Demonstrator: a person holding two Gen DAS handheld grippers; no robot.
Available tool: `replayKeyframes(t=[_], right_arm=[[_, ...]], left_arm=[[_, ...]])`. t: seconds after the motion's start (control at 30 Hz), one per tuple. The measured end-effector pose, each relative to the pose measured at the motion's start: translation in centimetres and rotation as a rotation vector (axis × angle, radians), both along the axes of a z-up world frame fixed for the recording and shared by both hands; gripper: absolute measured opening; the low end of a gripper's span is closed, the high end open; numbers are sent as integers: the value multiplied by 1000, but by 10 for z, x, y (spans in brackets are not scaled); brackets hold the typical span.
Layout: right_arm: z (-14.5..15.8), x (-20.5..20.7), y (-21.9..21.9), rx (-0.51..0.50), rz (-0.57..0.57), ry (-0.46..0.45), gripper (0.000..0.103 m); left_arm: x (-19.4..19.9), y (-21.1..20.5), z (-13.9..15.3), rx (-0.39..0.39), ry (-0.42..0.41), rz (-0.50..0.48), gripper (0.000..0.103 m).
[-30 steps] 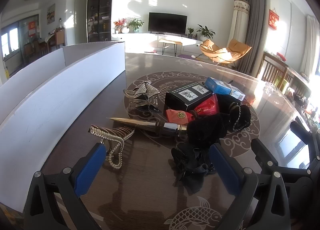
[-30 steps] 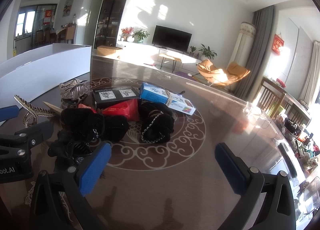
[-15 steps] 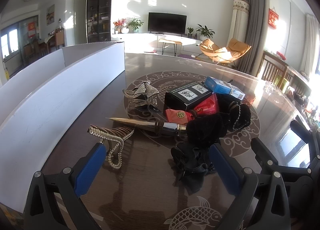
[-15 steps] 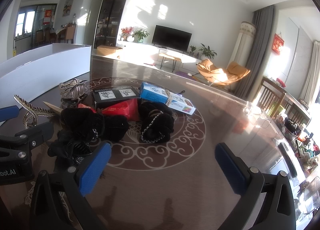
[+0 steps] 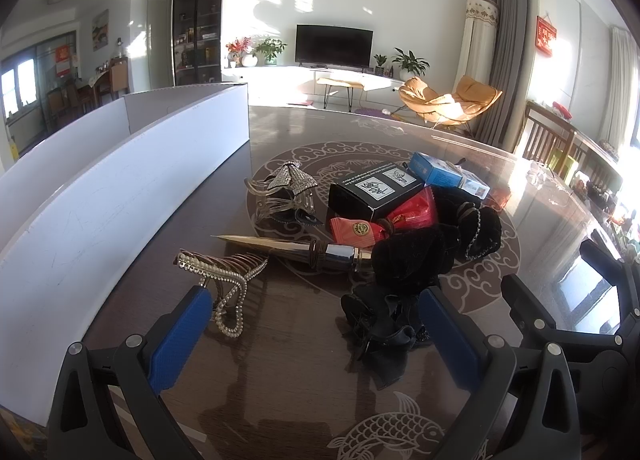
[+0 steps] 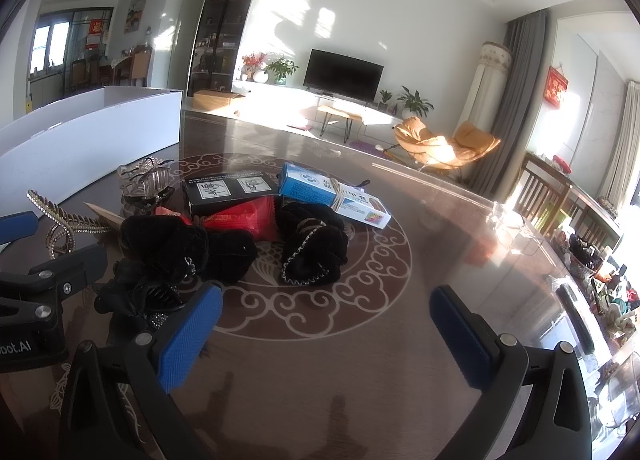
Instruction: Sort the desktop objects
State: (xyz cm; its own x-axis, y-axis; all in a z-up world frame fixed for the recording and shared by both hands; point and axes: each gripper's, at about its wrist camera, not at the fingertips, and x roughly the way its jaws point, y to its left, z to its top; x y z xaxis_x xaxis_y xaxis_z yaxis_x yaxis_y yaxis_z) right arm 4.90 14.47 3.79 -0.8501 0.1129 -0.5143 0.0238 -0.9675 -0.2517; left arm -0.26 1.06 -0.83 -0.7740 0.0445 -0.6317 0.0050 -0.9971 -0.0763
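Item: desktop clutter, unsorted. I am looking over a heap lying on the counter (image 5: pixel 280 388), just right of a white bin (image 5: pixel 120 196).

Contents, near to far:
- black bow clip (image 5: pixel 380 324), nearest the left tongs
- pearl clip (image 5: pixel 224 280), apart from the heap, close to the bin wall
- gold-tipped pen (image 5: pixel 288 248), lying crosswise, its far end tucked under a black scrunchie (image 5: pixel 408 260)
- second scrunchie with a chain trim (image 6: pixel 312 248)
- red packets (image 5: pixel 384 220), wedged under a black box (image 5: pixel 372 192)
- blue box (image 6: pixel 332 196) at the back
- rhinestone claw clip (image 5: pixel 284 192), left of the black box

Left tongs (image 5: pixel 316 334): I am holding them spread wide, empty, low over the counter, with the bow clip just inside the right finger.
Right tongs (image 6: pixel 328 330): also spread, empty, hovering over bare counter right of the heap.

Step in hand, as I judge it: the opening pick. Nothing is gripped, and I cannot see into the bin.

Next move calls for: choosing one loose piece. The pearl clip or bow clip looks easiest for the left tongs, being free of the pile. I would be lowering, centring the piece between the fingers, and closing gently, since the clips are thin and the cloth soft.
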Motion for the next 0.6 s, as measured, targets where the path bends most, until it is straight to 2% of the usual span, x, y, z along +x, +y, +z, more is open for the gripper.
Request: replayKeyframes(t=[0.6], right_arm=[[-1,0,1,-2,-1,-4,103]], left_arm=[[1,0,0,-9,-4,-7,103]])
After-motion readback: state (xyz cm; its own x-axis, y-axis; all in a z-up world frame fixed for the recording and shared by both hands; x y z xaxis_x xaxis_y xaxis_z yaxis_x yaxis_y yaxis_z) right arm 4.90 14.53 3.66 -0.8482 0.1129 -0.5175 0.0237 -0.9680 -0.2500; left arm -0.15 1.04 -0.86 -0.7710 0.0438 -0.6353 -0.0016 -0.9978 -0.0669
